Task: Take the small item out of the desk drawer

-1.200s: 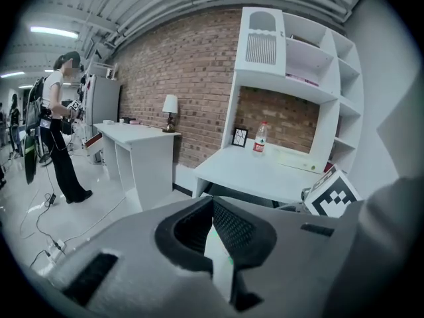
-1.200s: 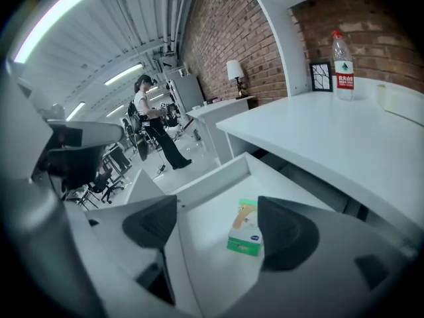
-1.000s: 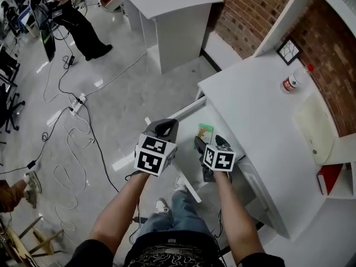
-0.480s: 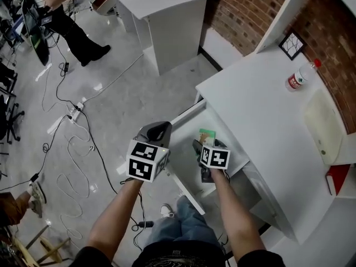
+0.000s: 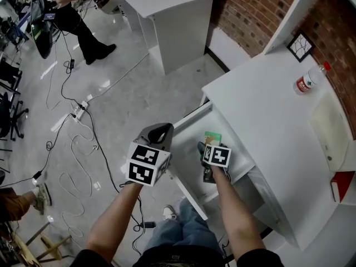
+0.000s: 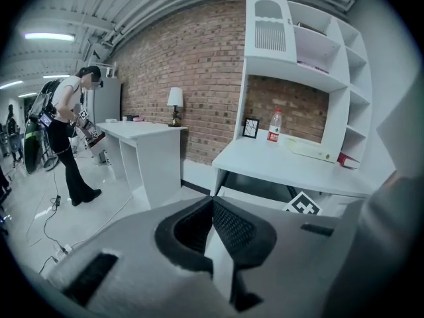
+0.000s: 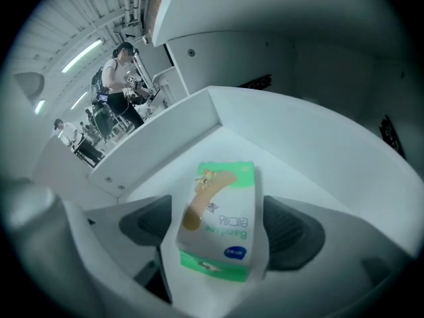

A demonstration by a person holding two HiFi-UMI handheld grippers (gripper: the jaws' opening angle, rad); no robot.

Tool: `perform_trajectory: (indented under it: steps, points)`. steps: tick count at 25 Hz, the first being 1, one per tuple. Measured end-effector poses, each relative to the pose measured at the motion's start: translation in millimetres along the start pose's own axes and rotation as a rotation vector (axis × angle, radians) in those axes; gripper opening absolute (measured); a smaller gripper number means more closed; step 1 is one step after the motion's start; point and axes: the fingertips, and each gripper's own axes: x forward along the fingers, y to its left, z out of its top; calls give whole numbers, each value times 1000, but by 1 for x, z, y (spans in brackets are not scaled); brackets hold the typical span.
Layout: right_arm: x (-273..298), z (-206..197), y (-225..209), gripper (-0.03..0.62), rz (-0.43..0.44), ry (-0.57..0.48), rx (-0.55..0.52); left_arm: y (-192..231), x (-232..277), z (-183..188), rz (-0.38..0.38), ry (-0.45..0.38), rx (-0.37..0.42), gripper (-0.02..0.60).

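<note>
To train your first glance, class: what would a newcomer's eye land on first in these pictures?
A green-and-white plaster box lies in the open white drawer, between the right tongs, whose jaws have just been opening and stand wide on either side. The left tongs hang shut outside the drawer; a red-labelled bottle stands on the desk.

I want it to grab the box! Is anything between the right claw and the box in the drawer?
Nothing visible does. The right claw, its jaws just opening wider, straddles the box in the open drawer, not gripping it yet.
</note>
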Motion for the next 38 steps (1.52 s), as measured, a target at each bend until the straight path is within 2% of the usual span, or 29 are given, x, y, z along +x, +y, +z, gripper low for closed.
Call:
perform_trajectory:
  steps: [3,7,10,16,19,25,38]
  points:
    - [2,0,-2,422,-34,1,-15,1,-1,-2,6,6,0,0]
    - [0,-1,-6,355,-66,13,-39,2,-3,-5,17,13,2,0]
    - [0,-1,-7,348,-65,23,-37,2,-5,-8,20,15,-3,0]
    - [-3,-4,2,336,-14,32,-72,5,-12,-13,32,19,-13,1]
    - [-13,2,9,314,11,17,-84,6,-16,-8,40,16,-21,1]
    - [-32,6,24,313,47,7,-116,8,-34,-1,55,1,-39,1]
    - [-95,48,63,308,143,-133,-143,13,-74,29,94,-66,-57,0]
